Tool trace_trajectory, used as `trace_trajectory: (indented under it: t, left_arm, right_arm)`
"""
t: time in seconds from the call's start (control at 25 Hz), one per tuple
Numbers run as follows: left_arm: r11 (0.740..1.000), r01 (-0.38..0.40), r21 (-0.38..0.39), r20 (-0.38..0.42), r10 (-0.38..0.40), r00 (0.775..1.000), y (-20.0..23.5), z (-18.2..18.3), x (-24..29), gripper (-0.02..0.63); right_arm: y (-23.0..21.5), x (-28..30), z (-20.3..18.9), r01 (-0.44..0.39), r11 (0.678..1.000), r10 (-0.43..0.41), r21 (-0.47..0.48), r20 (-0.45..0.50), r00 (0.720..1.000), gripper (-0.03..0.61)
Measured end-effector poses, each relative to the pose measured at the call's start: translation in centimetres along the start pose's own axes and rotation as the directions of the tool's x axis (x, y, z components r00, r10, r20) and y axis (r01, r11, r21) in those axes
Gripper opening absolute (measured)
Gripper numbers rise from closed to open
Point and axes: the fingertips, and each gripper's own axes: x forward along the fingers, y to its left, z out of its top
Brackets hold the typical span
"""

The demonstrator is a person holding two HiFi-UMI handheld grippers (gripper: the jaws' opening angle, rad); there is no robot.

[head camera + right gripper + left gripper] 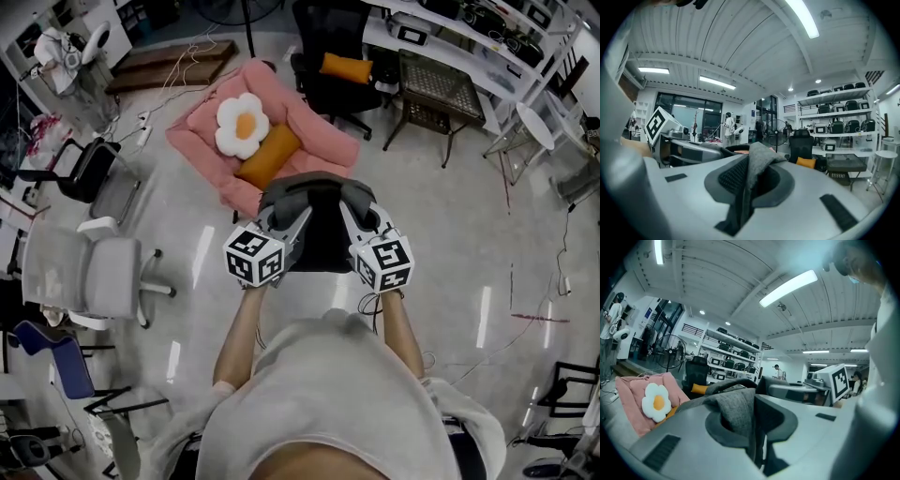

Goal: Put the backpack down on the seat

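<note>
A grey and black backpack [319,225] hangs between my two grippers, held up in the air just short of the pink floor seat [309,131]. My left gripper [284,217] is shut on a grey fabric strap [736,408] of the backpack, and that strap fills its jaws in the left gripper view. On the other side, my right gripper [360,214] is shut on another grey strap [752,176]. The seat carries a white flower pillow [243,125] and an orange bolster [269,156]. It also shows at the left of the left gripper view as the pink seat [633,394].
A black office chair [337,56] with an orange cushion stands beyond the seat, and a wicker chair [439,89] is at its right. White swivel chairs [89,272] stand on the left. Shelves [487,42] line the far right. Cables [534,319] lie on the floor.
</note>
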Motion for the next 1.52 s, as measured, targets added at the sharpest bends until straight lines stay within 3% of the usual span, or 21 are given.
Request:
trace_trajectory:
  t: [0.4,0.68,1.08,1.52]
  left_arm:
    - [1.000,-0.016,0.014,-0.026,0.016,1.000,3.8,0.8,4.0,0.054]
    - [0.999,-0.038,0.002,-0.029,0.038,0.999,9.0,2.3,10.1,0.054]
    - [0.997,-0.065,-0.031,0.017,0.065,0.998,15.6,6.7,18.8,0.052]
    - [0.993,-0.118,0.001,0.030,0.118,0.993,21.8,11.5,27.3,0.052]
  right_arm:
    - [-3.8,4.7,-0.3,-0.018,1.000,0.018,0.019,0.007,1.000,0.029]
    - [-9.2,10.8,-0.4,-0.042,0.999,0.041,0.032,0.006,0.999,0.031]
    - [-17.8,18.9,2.0,-0.080,0.996,0.079,0.037,0.024,0.997,0.031]
    - [-25.7,26.5,4.5,-0.141,0.990,0.140,0.017,0.048,0.989,0.031]
